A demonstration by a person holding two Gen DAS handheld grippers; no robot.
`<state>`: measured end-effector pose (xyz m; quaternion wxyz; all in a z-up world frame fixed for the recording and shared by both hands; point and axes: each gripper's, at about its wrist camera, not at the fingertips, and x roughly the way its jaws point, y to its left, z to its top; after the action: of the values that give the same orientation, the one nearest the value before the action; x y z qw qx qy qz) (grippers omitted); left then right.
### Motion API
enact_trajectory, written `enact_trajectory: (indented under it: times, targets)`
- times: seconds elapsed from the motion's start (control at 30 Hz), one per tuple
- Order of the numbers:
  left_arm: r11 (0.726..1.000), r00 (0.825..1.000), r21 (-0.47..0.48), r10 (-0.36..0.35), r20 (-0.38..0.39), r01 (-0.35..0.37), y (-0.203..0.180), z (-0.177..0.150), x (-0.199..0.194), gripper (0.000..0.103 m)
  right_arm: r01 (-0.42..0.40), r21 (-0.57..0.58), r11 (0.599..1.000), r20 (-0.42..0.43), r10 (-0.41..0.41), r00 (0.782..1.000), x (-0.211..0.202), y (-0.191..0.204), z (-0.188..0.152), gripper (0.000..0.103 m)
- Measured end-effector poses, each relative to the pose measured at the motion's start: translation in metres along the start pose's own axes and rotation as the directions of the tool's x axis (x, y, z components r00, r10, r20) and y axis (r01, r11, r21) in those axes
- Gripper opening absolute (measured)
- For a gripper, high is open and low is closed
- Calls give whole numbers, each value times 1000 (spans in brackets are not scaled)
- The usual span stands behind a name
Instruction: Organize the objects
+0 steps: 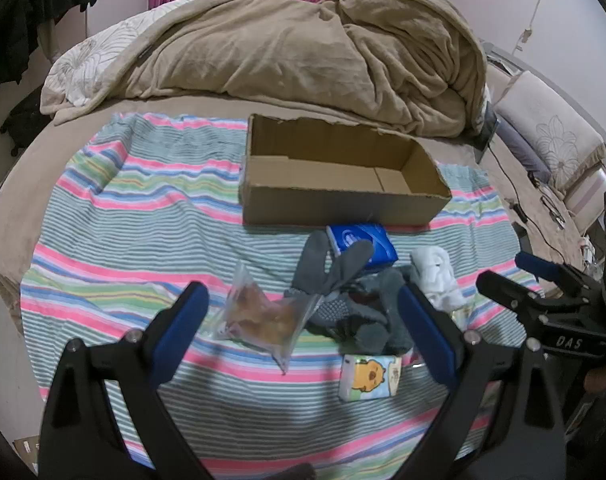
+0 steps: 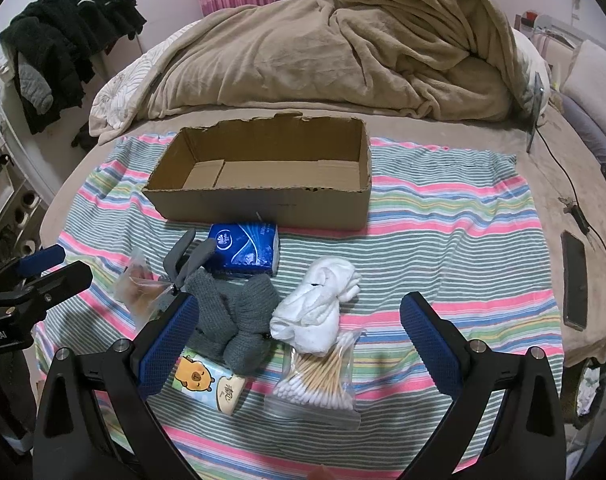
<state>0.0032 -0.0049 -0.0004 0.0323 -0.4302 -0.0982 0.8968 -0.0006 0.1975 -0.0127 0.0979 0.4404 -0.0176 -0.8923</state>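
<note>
An empty cardboard box [image 1: 335, 200] [image 2: 263, 204] sits on a striped towel [image 1: 123, 220] [image 2: 443, 216] on the bed. In front of it lie a blue tissue pack [image 1: 363, 246] [image 2: 245, 250], grey gloves [image 1: 335, 276] [image 2: 231, 312], a clear bag of brown snacks [image 1: 259, 316] [image 2: 137, 286], white socks [image 1: 437, 276] [image 2: 319, 308], a cartoon tissue pack [image 1: 369, 376] [image 2: 207, 380] and a bag of cotton swabs [image 2: 319, 376]. My left gripper [image 1: 303, 332] is open above the snack bag and gloves. My right gripper [image 2: 299, 340] is open above the socks and swabs.
A crumpled tan blanket [image 1: 303, 48] [image 2: 343, 52] lies behind the box. A black phone [image 2: 575, 280] and cables [image 2: 567, 184] lie at the right of the bed. Dark clothes [image 2: 63, 40] hang at the left. Pillows [image 1: 551, 136] sit at the right.
</note>
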Motion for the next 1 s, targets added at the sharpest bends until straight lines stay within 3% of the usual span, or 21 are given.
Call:
enact_trajectory:
  times: [1.0]
  targets:
    - [1000,1000,10,-12,-10,12,1,-5,4,97,-6,6,1000,-18,6,1000,6,2,-1,102]
